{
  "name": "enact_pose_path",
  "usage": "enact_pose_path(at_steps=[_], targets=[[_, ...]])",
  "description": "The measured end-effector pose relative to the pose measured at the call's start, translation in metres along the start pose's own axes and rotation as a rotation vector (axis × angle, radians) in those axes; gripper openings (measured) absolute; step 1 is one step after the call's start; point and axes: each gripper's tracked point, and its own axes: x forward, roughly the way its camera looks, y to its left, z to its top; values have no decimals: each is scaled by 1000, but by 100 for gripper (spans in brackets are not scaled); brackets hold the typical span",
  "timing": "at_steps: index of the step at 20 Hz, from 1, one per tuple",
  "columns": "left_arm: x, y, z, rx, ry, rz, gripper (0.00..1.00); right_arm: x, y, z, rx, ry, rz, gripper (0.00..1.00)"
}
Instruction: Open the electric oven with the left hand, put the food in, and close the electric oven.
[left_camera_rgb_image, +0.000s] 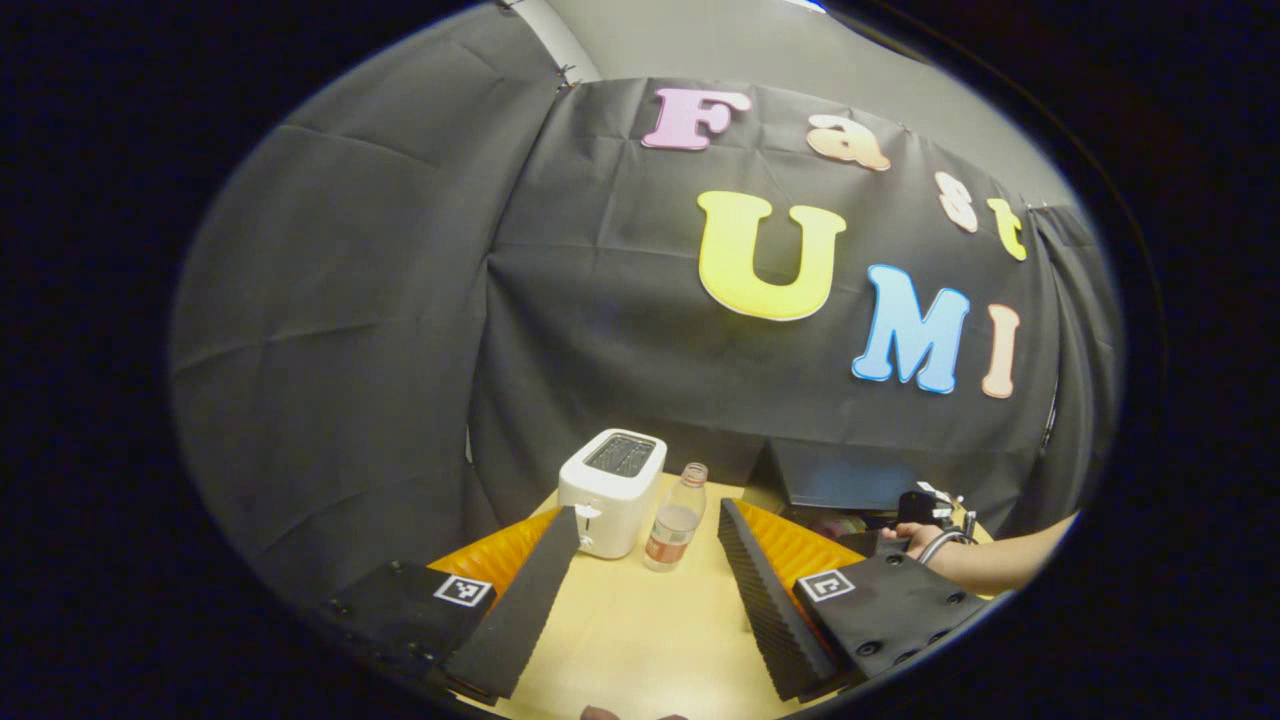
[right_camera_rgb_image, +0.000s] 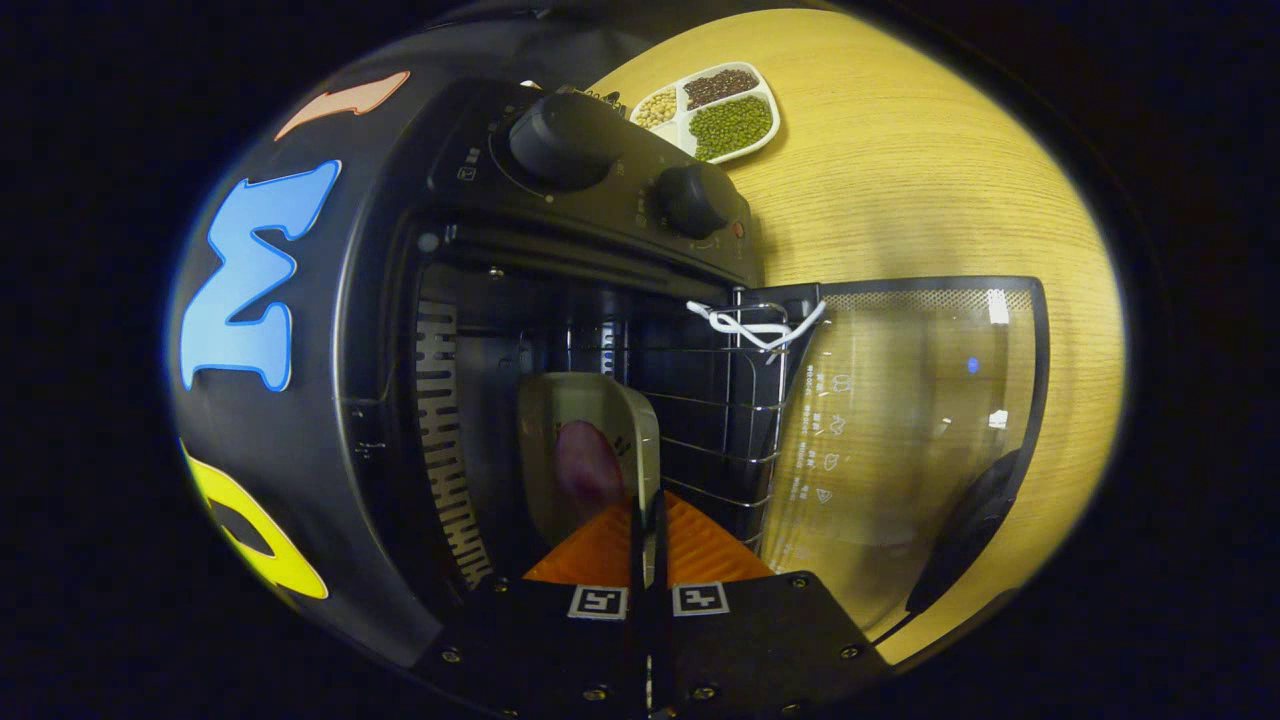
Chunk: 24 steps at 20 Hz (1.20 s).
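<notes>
Inside the oven (right_camera_rgb_image: 560, 330), my right gripper (right_camera_rgb_image: 648, 530) is clamped on the plate (right_camera_rgb_image: 590, 450) of food (right_camera_rgb_image: 588, 470), over the rack (right_camera_rgb_image: 700, 420). Door (right_camera_rgb_image: 920, 430) is down. My left gripper (left_camera_rgb_image: 640, 590) hangs apart above the counter (left_camera_rgb_image: 640, 640). Releasing and closing remain.

Left spread, right pinched

The left gripper (left_camera_rgb_image: 640, 590) hovers with its jaws wide apart, gripping nothing. The right gripper (right_camera_rgb_image: 648, 520) has its fingers pressed together, and a bare forearm (left_camera_rgb_image: 1000, 560) reaches in from the right.
</notes>
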Motion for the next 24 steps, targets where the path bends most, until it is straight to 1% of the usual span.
enact_pose_path(at_steps=[2,5,6,7,8,9,10,11,12,15,16,18,19,20,21,24], targets=[[-3,2,0,-2,5,7,95,7,3,-5,-10,8,4,4],[-2,-5,0,-6,3,5,95,0,10,-4,-38,23,31,6],[-1,-9,2,-6,2,0,99,0,4,-6,-59,42,8,14],[2,-17,0,-2,0,-9,99,-9,2,-4,-82,56,10,18],[6,-26,0,6,-3,-19,92,-20,3,-3,-116,77,29,25],[9,-36,1,16,-5,-29,95,-30,-2,-4,-165,112,29,21],[12,-47,3,25,-6,-41,92,-41,-10,-2,-218,132,25,51],[15,-62,3,33,-12,-55,92,-53,-16,4,-267,148,23,52],[16,-77,5,43,-17,-71,95,-65,-21,9,-321,164,27,52],[18,-128,6,72,-30,-120,95,-104,-36,36,-505,202,36,52],[18,-148,7,75,-34,-141,92,-116,-39,49,-569,202,43,52],[19,-185,6,80,-39,-182,94,-139,-41,80,-713,178,65,52],[19,-204,3,85,-35,-199,95,-150,-40,97,-804,155,83,52],[18,-221,3,88,-34,-213,99,-163,-34,114,-900,120,104,52],[16,-237,4,90,-39,-231,99,-176,-26,133,-1005,72,130,52],[7,-280,10,119,-58,-278,99,-216,9,177,-1249,-92,232,52]])
